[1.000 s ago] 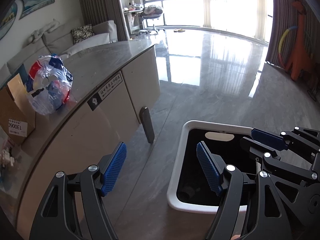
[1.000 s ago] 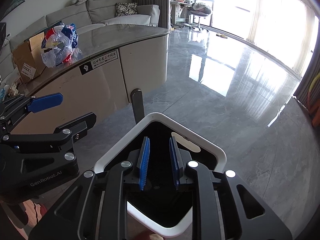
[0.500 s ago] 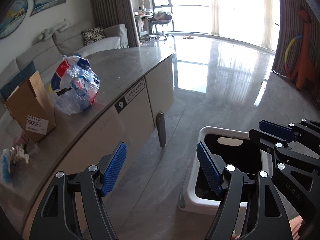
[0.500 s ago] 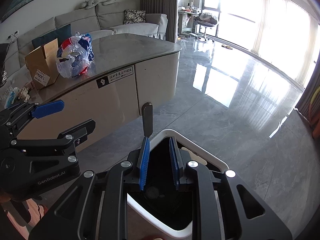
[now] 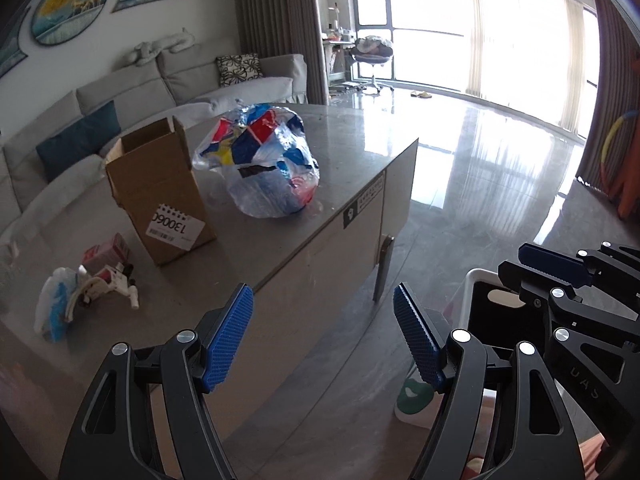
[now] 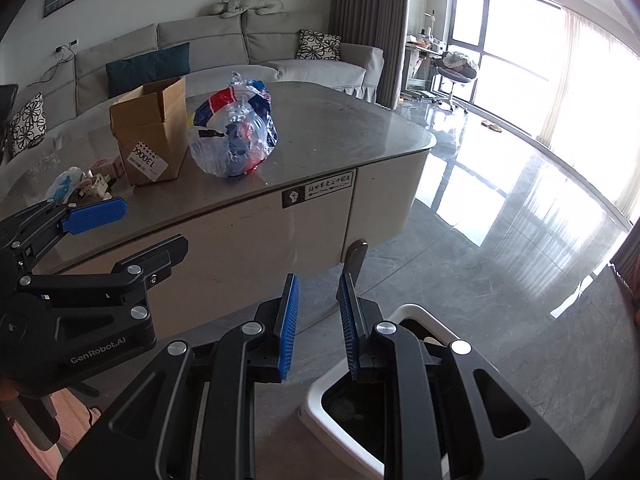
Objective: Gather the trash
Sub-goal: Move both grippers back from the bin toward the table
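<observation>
A crumpled clear plastic bag (image 5: 264, 160) with red, blue and yellow print lies on the grey counter (image 5: 352, 136), next to an open cardboard box (image 5: 160, 196). Small wrappers and a pink carton (image 5: 88, 280) lie at the counter's left. A white bin (image 6: 360, 412) with a black inside stands on the floor below. My left gripper (image 5: 324, 340) is open and empty, in front of the counter's edge. My right gripper (image 6: 318, 320) is open with a narrow gap, empty, above the bin. The bag also shows in the right wrist view (image 6: 236, 136).
A grey sofa (image 6: 240, 48) with cushions stands behind the counter. The glossy tiled floor (image 6: 500, 248) stretches right toward bright windows. A grey table leg (image 6: 354, 256) stands by the bin. An office chair (image 5: 374, 56) is far back.
Both grippers rose from over the bin and tilted toward the counter; the bag, box and small wrappers are now in fuller view. The right gripper's jaws have opened a little wider.
</observation>
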Action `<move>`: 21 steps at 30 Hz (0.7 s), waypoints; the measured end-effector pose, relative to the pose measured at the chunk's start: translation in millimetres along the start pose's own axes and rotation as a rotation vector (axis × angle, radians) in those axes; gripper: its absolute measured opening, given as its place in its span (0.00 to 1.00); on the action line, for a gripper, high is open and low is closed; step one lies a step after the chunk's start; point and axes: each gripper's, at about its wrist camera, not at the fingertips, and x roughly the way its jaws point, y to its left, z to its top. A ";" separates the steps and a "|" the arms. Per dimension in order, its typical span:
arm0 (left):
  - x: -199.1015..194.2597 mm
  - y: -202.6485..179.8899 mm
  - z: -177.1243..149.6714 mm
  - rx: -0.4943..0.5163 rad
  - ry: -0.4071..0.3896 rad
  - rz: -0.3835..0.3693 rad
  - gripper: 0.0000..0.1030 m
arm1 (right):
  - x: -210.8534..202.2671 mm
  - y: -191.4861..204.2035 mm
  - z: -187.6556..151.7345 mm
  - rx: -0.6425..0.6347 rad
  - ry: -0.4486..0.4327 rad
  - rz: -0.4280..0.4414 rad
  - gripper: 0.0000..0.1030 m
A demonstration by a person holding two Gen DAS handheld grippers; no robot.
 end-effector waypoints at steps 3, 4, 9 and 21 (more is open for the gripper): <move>-5.4 25.6 -2.1 -0.032 -0.008 0.037 0.77 | 3.9 22.8 10.3 -0.026 -0.008 0.035 0.21; -7.0 35.1 -3.4 -0.043 -0.011 0.047 0.78 | 5.4 30.8 14.0 -0.035 -0.013 0.046 0.21; -14.9 79.8 -10.8 -0.095 -0.014 0.106 0.82 | 16.9 75.5 30.2 -0.088 -0.018 0.103 0.21; -32.5 187.7 -30.0 -0.250 -0.018 0.218 0.97 | 36.6 168.8 57.9 -0.191 -0.027 0.212 0.28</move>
